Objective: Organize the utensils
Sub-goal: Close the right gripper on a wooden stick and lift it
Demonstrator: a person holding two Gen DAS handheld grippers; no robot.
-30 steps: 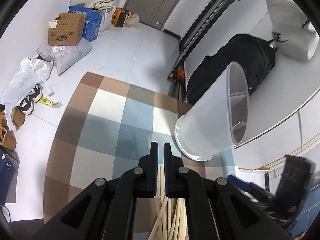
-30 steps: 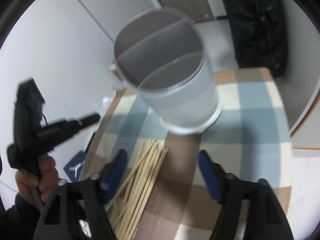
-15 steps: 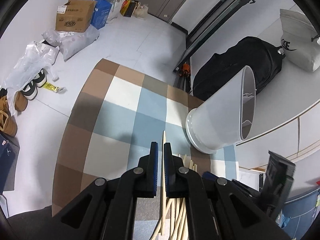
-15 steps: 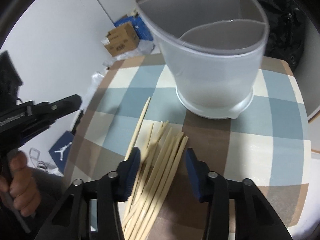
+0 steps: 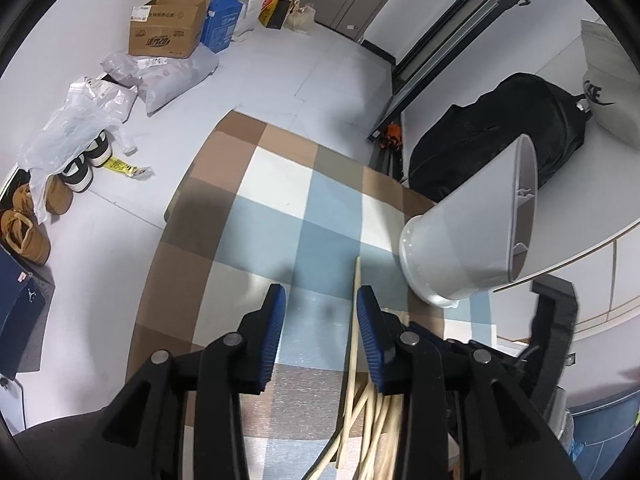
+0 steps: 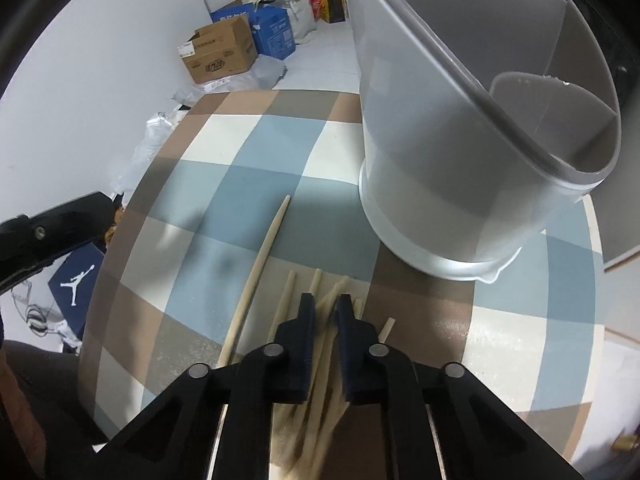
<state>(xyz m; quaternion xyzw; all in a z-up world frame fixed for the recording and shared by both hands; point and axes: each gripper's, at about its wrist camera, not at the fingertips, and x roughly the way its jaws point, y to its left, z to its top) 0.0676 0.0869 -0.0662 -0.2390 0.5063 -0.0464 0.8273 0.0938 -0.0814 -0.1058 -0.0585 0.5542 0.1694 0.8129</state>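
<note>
A white divided utensil holder (image 5: 472, 248) (image 6: 460, 160) stands upright on the checked tablecloth (image 5: 260, 200) (image 6: 200, 140). In front of it lies a bundle of pale wooden chopsticks (image 5: 360, 412) (image 6: 289, 296). My right gripper (image 6: 325, 306) points down into the bundle, its pads shut on a few chopsticks. My left gripper (image 5: 320, 296) hovers over the cloth with its jaws opening. One single chopstick (image 5: 353, 308) (image 6: 264, 256) lies loose on the cloth just inside the right finger, with neither pad touching it. The left gripper's fingers (image 6: 52, 232) also show at the left edge of the right wrist view.
The round table's edge (image 5: 176, 208) drops to a white floor. On the floor are cardboard boxes (image 5: 168, 28), plastic bags (image 5: 72, 128) and shoes (image 5: 28, 224). A black backpack (image 5: 492, 136) lies behind the holder. A blue box (image 6: 76, 280) sits below the table's left side.
My left jaws went from shut on one chopstick to apart, and that chopstick now lies on the cloth. My right gripper came down onto the bundle and closed on it.
</note>
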